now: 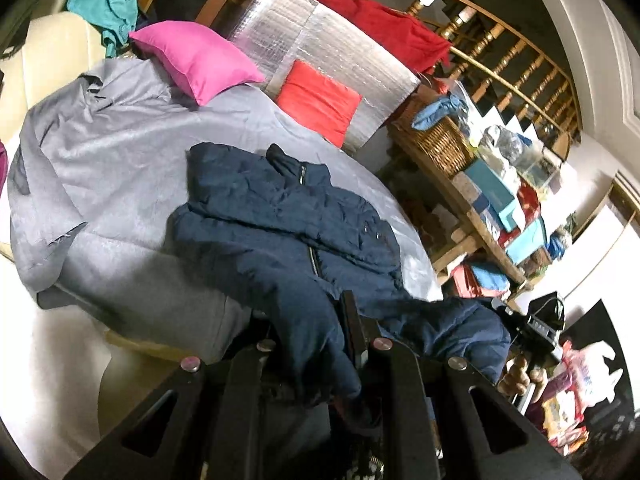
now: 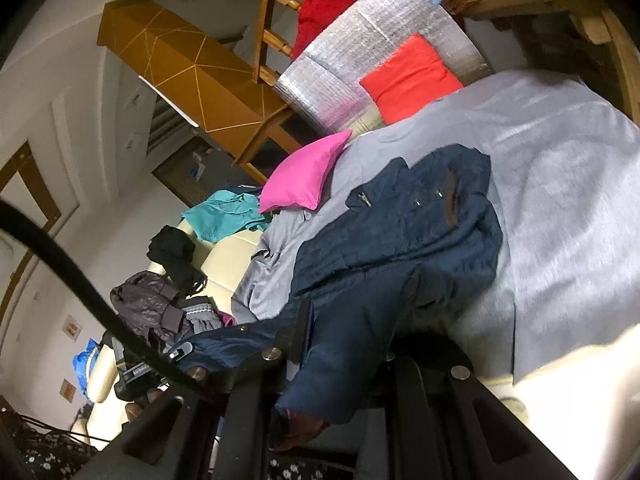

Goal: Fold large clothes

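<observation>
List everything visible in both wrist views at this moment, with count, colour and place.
padded jacket: 1, navy, spread on the grey sheet, near edge lifted
sheet: 1, grey, covering the bed
cushions: 2, pink and red, at the far end of the sheet
foil mat: 1, silver, propped behind the cushions
red garment: 1, draped over the wooden railing
teal garment: 1, on the cream sofa
wicker basket: 1, tan, on the cluttered wooden shelf
dark clothes pile: several pieces, purple, black, grey, on the sofa
left gripper: 1, black, shut on the jacket's edge
right gripper: 1, black, shut on the jacket's edge
</observation>
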Motion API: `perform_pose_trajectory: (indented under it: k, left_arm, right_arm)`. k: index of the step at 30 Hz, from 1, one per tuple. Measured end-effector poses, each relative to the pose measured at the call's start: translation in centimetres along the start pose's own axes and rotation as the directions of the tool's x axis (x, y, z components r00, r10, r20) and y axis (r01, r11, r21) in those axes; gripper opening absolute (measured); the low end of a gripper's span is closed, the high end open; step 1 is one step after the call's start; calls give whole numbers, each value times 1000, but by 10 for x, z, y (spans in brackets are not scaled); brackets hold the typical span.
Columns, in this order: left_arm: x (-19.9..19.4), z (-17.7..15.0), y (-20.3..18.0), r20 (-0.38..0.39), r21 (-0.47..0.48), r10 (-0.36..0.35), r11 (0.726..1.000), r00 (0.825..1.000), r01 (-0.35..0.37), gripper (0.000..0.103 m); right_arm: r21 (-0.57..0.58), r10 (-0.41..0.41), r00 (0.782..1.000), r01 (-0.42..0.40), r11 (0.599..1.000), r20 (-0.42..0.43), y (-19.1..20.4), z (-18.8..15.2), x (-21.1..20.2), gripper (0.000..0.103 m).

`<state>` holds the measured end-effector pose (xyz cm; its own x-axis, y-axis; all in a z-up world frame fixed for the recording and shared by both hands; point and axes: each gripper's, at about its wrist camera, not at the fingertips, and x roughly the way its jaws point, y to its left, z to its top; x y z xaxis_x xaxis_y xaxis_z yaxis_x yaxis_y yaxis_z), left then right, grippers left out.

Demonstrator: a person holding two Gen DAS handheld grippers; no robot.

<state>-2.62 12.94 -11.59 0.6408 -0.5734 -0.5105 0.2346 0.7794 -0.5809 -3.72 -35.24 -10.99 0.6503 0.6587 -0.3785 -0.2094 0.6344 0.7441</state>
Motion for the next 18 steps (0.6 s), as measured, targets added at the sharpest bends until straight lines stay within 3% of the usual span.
perform_pose_trajectory:
  k: [10,18]
  left_arm:
    - [63,56,33,-23,-126,-16,992,1000,13,17]
    - [134,105,62,-50,-190,60,979,997,-68,17]
  right_arm:
    - [104,-28,1000,29,994,-4,-38,58,68,15]
    - [206,-103,995,101,973,-1,-88,106,140,15]
